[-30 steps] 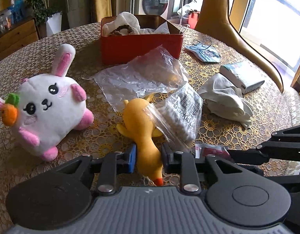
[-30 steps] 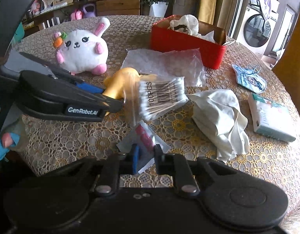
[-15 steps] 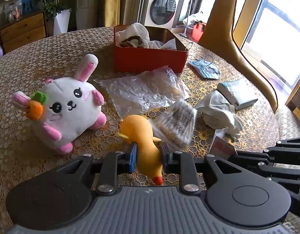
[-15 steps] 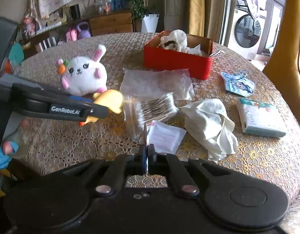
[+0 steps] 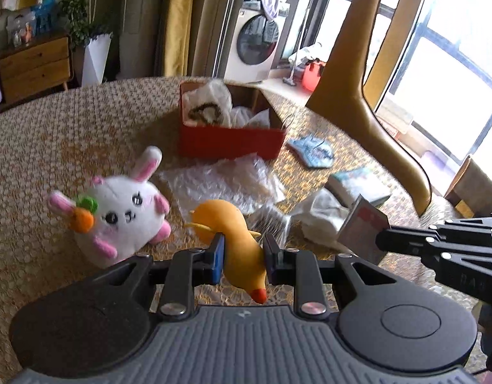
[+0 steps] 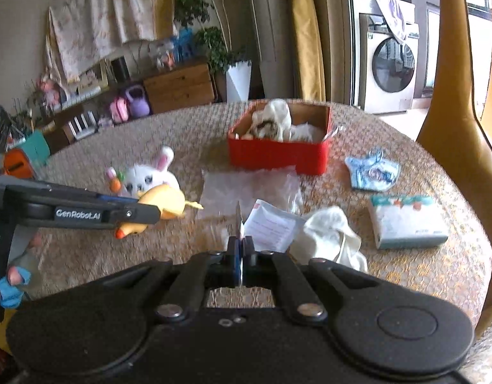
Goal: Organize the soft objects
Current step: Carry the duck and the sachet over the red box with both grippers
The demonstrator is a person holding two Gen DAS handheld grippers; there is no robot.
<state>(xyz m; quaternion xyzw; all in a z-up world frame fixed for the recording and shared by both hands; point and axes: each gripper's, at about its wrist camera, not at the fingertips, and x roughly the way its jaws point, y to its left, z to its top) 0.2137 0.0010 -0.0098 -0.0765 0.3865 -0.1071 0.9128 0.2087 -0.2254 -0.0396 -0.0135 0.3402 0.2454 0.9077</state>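
Meanwhile, the left gripper (image 5: 242, 257) was clamped across the middle of a soft yellow duck toy with an orange beak (image 5: 238, 243), holding it clear of the round table with a gold lace cloth (image 5: 54, 134). At two o'clock from the duck in the left wrist view, the right gripper (image 6: 241, 257) had its fingers fully closed on the edge of a thin flat packet with red and white print (image 6: 271, 225), also lifted off the cloth. A white plush rabbit with pink ears and an orange carrot (image 5: 118, 214) lay at ten o'clock from the duck, well apart from it. At twelve o'clock stood an open red rectangular box (image 5: 230, 140) with white cloth inside, and a clear bubble-wrap sheet (image 5: 223, 182) lay just before it. A crumpled white cloth (image 6: 329, 236) and a pale tissue pack (image 6: 406, 220) lay toward three o'clock in the right wrist view.
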